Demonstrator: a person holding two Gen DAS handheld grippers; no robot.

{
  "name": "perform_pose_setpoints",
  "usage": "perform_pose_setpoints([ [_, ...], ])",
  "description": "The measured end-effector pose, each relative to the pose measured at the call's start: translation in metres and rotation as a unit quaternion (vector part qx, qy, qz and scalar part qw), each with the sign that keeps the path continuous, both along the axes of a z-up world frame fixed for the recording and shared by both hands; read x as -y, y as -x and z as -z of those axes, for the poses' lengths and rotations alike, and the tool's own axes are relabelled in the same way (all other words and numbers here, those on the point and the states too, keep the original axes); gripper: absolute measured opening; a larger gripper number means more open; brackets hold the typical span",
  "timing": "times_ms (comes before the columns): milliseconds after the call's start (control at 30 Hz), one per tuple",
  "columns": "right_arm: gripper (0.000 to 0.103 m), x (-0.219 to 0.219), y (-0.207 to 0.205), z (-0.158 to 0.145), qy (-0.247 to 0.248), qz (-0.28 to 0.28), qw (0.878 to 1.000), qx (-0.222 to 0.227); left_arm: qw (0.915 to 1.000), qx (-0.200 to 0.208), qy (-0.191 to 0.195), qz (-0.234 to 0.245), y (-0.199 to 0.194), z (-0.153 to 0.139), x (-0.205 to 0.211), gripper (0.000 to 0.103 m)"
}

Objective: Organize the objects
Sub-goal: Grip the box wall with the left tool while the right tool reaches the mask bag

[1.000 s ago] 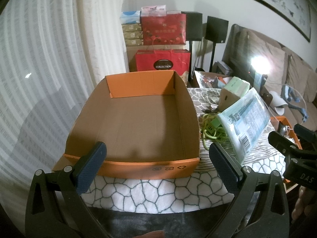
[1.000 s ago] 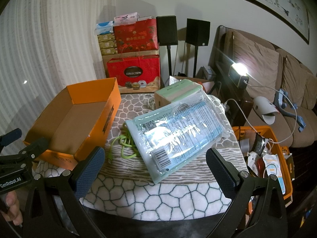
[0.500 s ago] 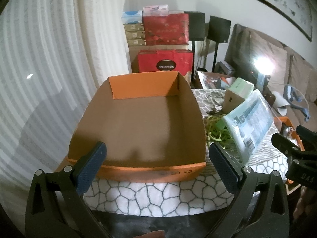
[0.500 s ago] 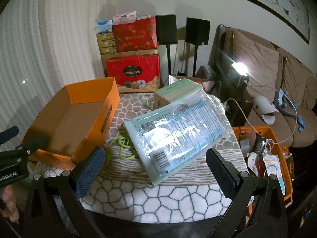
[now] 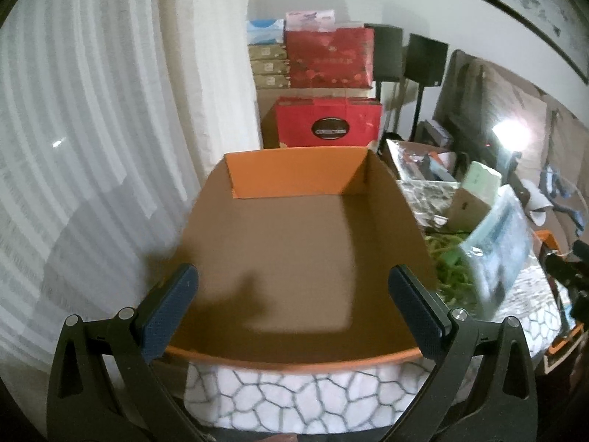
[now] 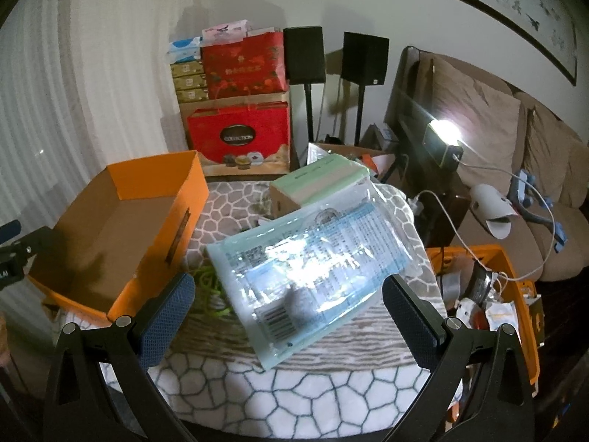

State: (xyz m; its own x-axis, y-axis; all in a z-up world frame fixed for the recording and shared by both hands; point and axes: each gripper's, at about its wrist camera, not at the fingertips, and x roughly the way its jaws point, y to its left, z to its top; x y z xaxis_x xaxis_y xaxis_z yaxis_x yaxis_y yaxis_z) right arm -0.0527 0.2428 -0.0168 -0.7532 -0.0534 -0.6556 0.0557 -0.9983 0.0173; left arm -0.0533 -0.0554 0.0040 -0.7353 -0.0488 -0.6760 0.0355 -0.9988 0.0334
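Both the left tool [image 5: 292, 291] and right tool [image 6: 289, 300] gape wide and empty, the glossy clear plastic packet [image 6: 313, 269] lies on the desk beside the empty orange cardboard box [image 6: 121, 228], and its slick film may slip from the pads.

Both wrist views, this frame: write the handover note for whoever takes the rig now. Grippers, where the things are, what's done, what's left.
Left gripper: open, empty, poised over the near rim of the orange box.
Right gripper: open, empty, facing the plastic packet.
Box: at the table's left side, nothing inside.
Packet: beside the box, propped over green cord, its far end against the green-topped carton.
Done: nothing boxed yet.
Left: likely grasp the packet first, then cord and carton, and place them in the box. The orange crate of clutter sits to the right, off the table.
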Motion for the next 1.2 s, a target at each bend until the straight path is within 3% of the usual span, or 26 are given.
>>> perform_pose_setpoints([
  [300,0.103,-0.018,0.019,0.004,0.002,0.018,1.000,0.013,0.9994,0.021,0.013,-0.025,0.032,0.007,0.048,0.103],
  [600,0.103,-0.039,0.037,0.008,0.005,0.035,0.999,0.028,0.9965,0.068,0.026,-0.041,0.069,0.021,0.089,0.102],
  [867,0.103,-0.063,0.057,0.009,0.005,0.053,0.998,0.043,0.9918,0.118,0.031,-0.040,0.093,0.048,0.104,0.082],
  [1200,0.103,-0.096,0.084,0.022,0.008,0.062,0.995,0.072,0.9844,0.174,-0.004,-0.028,0.107,0.080,0.117,0.036],
])
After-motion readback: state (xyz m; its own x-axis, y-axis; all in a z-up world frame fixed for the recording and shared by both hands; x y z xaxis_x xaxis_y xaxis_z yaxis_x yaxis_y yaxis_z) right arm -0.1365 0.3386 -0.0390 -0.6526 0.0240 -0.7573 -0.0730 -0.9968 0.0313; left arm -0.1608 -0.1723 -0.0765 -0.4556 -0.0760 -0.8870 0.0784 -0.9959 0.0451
